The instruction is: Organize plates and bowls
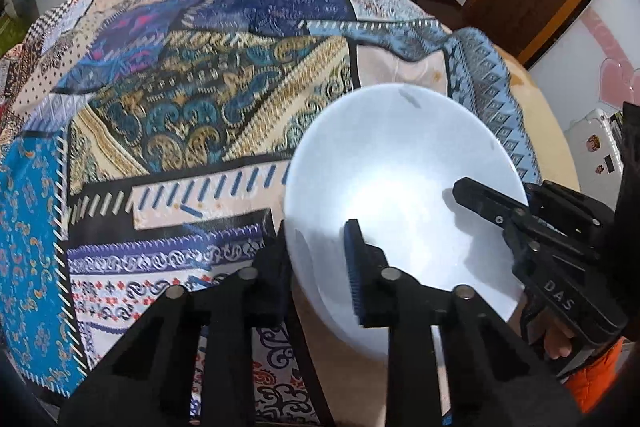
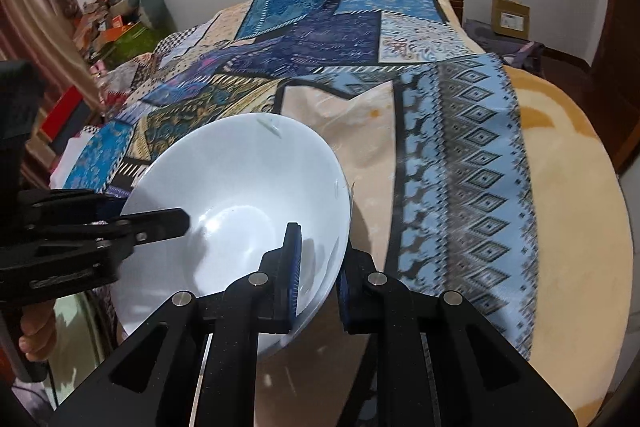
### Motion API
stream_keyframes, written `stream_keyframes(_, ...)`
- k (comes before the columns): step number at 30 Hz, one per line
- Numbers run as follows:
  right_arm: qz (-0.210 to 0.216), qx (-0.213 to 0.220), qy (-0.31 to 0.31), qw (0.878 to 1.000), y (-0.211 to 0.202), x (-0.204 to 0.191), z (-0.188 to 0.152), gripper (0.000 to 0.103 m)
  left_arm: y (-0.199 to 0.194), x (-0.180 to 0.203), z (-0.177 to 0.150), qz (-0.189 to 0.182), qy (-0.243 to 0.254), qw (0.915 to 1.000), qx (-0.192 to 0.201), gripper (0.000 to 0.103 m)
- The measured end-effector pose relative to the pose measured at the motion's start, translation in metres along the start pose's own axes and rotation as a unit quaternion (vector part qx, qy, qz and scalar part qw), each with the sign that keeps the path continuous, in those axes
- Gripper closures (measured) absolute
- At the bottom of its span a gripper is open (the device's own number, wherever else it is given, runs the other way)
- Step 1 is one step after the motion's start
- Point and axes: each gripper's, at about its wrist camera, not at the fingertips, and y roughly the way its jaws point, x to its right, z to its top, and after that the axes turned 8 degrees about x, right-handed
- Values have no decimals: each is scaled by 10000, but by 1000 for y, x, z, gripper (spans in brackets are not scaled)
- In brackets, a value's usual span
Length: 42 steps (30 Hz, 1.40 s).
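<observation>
Left wrist view: we see our left gripper (image 1: 320,259) clamped on the near rim of the white, round, glossy bowl (image 1: 400,179), one finger inside, one outside.
Bowl position: tilted, held above the blue and beige patchwork-patterned cloth (image 1: 180,87).
Right wrist view: our right gripper (image 2: 320,279) pinches the same bowl's right wall (image 2: 240,187), blue pads on both sides.
Other gripper here: the left one (image 2: 120,227) reaches over the opposite rim.
Background: a brown cardboard box (image 2: 510,17) by the wall.
</observation>
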Motion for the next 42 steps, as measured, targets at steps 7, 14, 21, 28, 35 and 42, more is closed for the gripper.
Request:
stream_keyframes(7,-21,-37,177,9998,0,1,0,89,1,5,-3,32,99,9999,15,89)
stream_keyframes(14,-27,40,340,9994,-16,-4,-2,89,-16,10,-9,6,141,9998,121,89)
stream_keyframes(21,-13,267,359,9990,-48,-21,-1,89,-60,16,-17,11,210,9992,350,89)
stream_keyframes(28,60,509,299,9982,-77,-46,2,89,-109,15,-25,105,255,9977,612,89)
stream_keyframes(35,157,721,245,9970,-99,-72,-1,89,-155,9,-41,200,288,9959,832,89)
stream_keyframes(42,237,814,80,9964,-114,-101,-5,89,-192,-6,-62,259,244,9947,968,89)
